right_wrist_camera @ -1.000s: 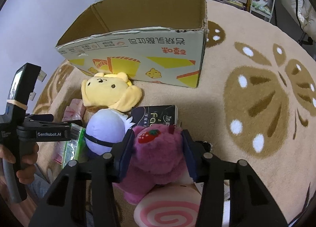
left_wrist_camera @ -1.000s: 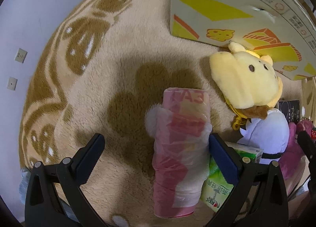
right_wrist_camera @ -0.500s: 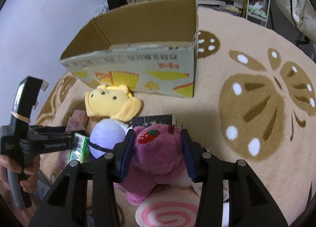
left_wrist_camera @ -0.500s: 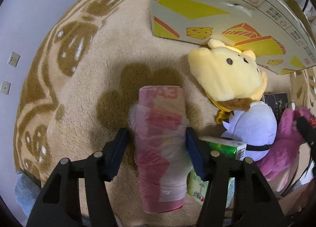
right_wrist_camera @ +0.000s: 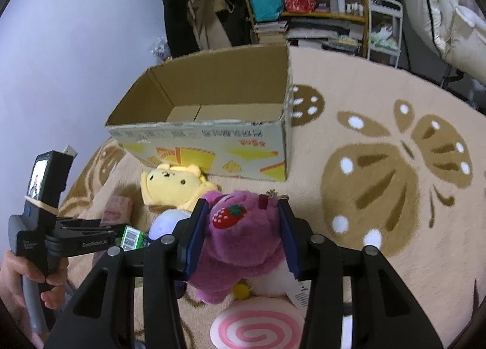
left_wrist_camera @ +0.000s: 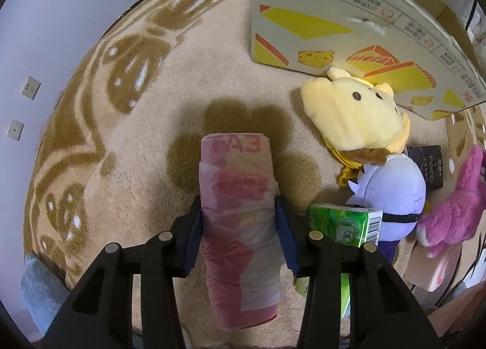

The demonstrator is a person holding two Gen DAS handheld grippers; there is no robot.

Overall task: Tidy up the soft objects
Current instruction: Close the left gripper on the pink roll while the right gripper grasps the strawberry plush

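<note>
While your left tongs (left_wrist_camera: pixel 238 233) are closing, pads already pressing the pink plastic-wrapped soft pack (left_wrist_camera: pixel 240 227) at frame centre, your right tongs (right_wrist_camera: pixel 243 236) sit clamped on the purple fuzzy plush with a strawberry patch (right_wrist_camera: pixel 240 239), lower centre. Open cardboard box (right_wrist_camera: pixel 212 136) sits above it, on the beige butterfly-pattern carpet (right_wrist_camera: pixel 379 182).

Close wrist views facing down, sharing cardboard box (left_wrist_camera: pixel 349 15)
</note>
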